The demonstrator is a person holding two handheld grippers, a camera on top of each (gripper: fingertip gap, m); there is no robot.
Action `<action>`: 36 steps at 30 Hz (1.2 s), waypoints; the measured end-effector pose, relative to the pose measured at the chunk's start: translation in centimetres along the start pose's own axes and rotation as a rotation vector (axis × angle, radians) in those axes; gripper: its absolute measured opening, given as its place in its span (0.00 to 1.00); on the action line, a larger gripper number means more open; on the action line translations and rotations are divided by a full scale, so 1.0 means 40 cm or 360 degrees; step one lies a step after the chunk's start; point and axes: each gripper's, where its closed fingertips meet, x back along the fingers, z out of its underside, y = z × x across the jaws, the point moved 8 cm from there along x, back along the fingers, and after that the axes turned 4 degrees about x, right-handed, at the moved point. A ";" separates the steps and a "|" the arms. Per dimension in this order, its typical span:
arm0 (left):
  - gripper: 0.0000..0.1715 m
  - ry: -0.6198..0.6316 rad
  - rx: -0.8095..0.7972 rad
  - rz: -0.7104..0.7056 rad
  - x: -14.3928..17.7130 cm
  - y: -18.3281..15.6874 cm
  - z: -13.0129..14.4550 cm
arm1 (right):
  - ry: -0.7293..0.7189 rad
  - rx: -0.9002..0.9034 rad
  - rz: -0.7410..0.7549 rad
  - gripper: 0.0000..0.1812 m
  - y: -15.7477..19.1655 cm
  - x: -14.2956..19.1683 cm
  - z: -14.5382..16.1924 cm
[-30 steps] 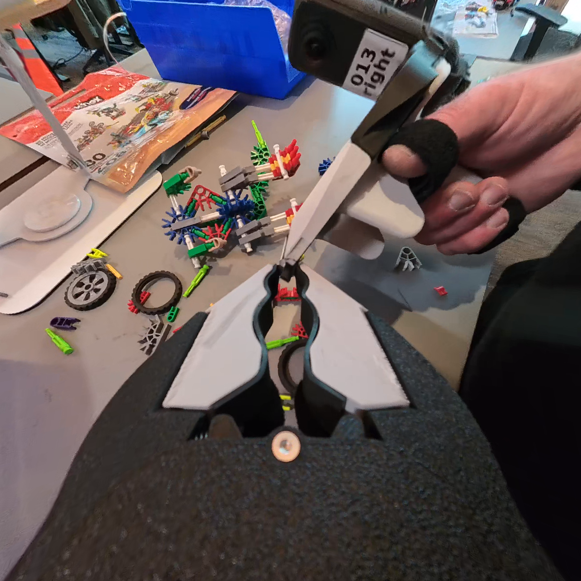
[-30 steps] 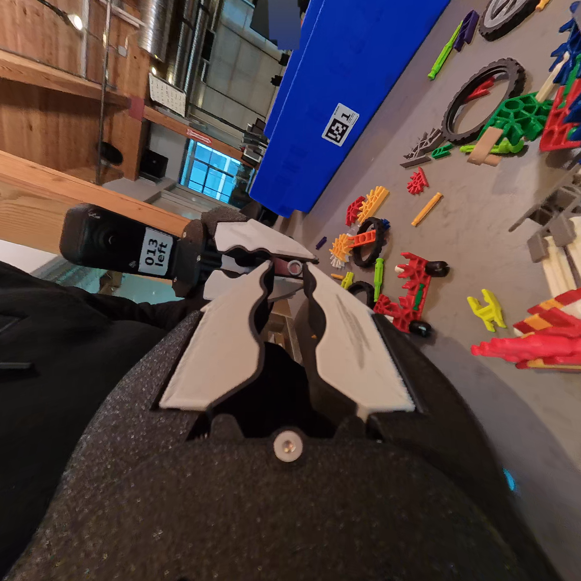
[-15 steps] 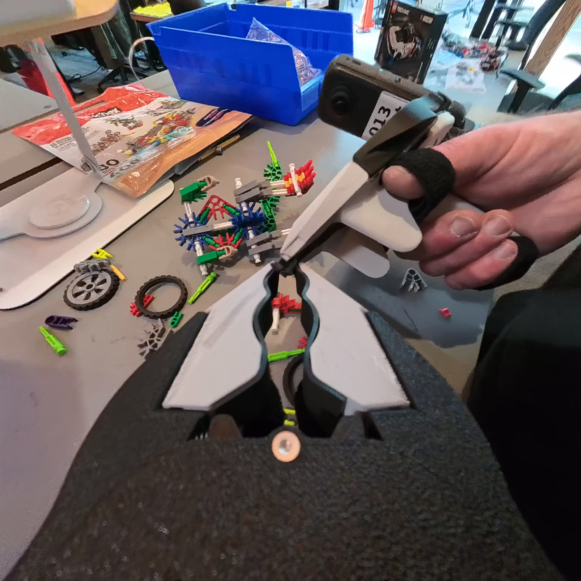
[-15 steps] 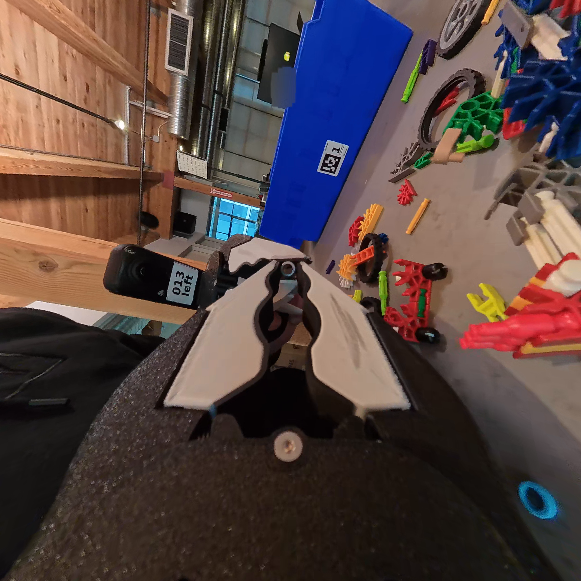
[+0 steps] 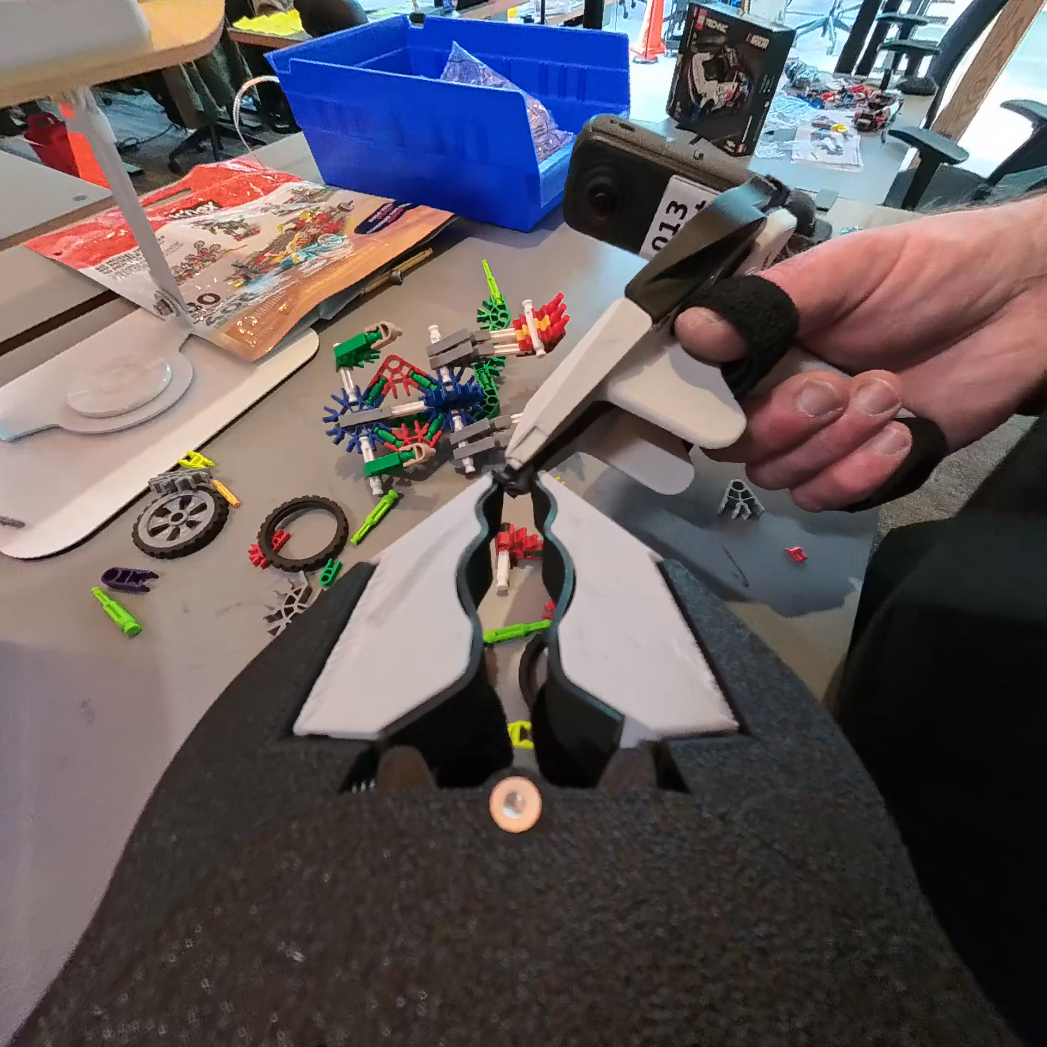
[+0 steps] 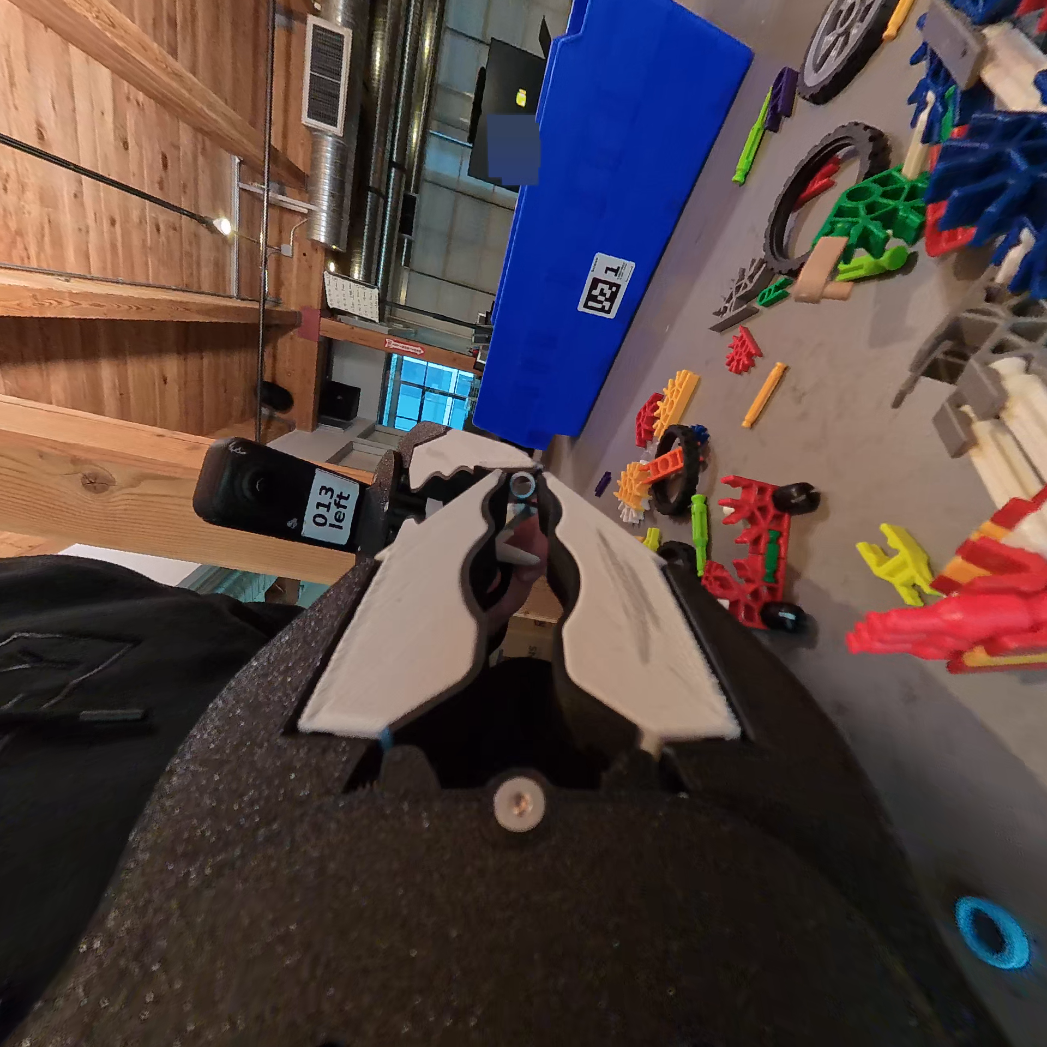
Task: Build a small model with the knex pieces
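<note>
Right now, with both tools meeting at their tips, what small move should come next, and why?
Probably ease only the right tool open, with the left tool shut. Both seem to pinch one small piece above the table; releasing both would likely drop it among the loose parts.

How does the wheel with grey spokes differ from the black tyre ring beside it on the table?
The spoked wheel has a grey hub filling its centre, while the black tyre ring is hollow. A small red piece lies partly inside the ring; grey and yellow pieces lie against the wheel. Both lie flat on the grey table and have black treaded rims.
</note>
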 end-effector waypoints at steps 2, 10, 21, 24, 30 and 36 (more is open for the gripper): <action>0.04 0.0004 -0.0020 -0.0005 0.002 -0.001 0.002 | 0.0015 0.0004 0.0008 0.05 0.001 -0.002 0.001; 0.04 -0.0005 -0.0020 -0.0016 0.013 0.004 0.001 | -0.0019 -0.0022 0.0016 0.06 0.003 -0.010 0.001; 0.04 0.0116 0.0059 -0.0019 0.013 0.041 0.024 | 0.0033 0.0432 0.0394 0.15 0.014 0.034 -0.022; 0.04 0.0273 0.0045 0.0007 -0.011 0.043 0.047 | 0.0107 0.0652 0.0590 0.17 0.006 0.054 -0.026; 0.04 0.0478 0.0009 0.0020 -0.055 0.032 0.074 | 0.0322 0.0953 0.0821 0.23 -0.015 0.045 -0.009; 0.04 0.0595 0.0016 0.0004 -0.069 0.034 0.089 | 0.0452 0.1063 0.0880 0.25 -0.036 0.017 0.004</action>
